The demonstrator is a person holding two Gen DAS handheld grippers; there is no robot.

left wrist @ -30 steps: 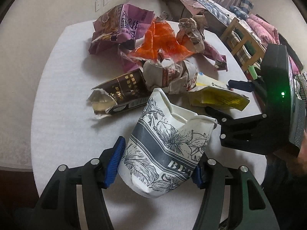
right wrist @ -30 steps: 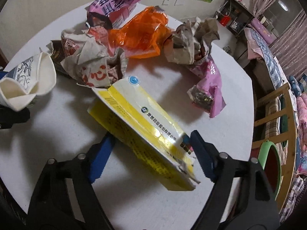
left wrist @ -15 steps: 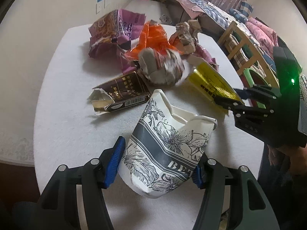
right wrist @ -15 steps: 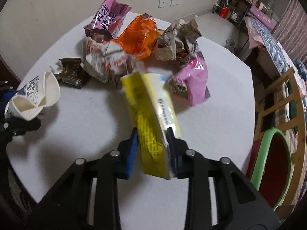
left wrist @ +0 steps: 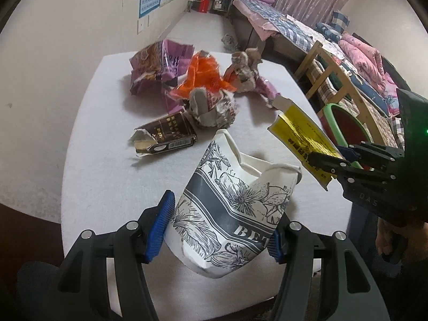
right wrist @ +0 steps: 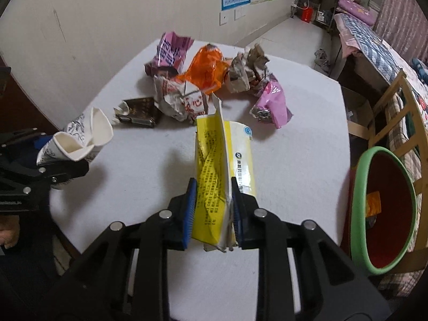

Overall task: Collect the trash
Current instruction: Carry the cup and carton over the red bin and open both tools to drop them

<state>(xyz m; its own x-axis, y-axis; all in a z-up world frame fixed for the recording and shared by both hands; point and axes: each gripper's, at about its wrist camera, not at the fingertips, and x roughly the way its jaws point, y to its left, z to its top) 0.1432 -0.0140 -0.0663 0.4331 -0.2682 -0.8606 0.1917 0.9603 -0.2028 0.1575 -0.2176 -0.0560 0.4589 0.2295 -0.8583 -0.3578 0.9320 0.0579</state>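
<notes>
My left gripper is shut on a crushed white paper cup with a grey flower print, held above the white round table. The same cup shows at the left of the right wrist view. A flattened yellow carton is squeezed between the blue pads of my right gripper, lifted off the table. In the left wrist view the carton sticks up from the right gripper. More trash lies at the table's far side: a dark brown box, crumpled paper, an orange wrapper and purple bags.
A red bin with a green rim stands beside the table on the right, with a little trash inside. A wooden chair and a bed lie beyond it. A pink bag lies near the table's far right.
The right gripper closed on the yellow carton and lifted it off the table, turning it upright. Both grippers rose, so the table looks further away. The left keeps its hold on the cup.
</notes>
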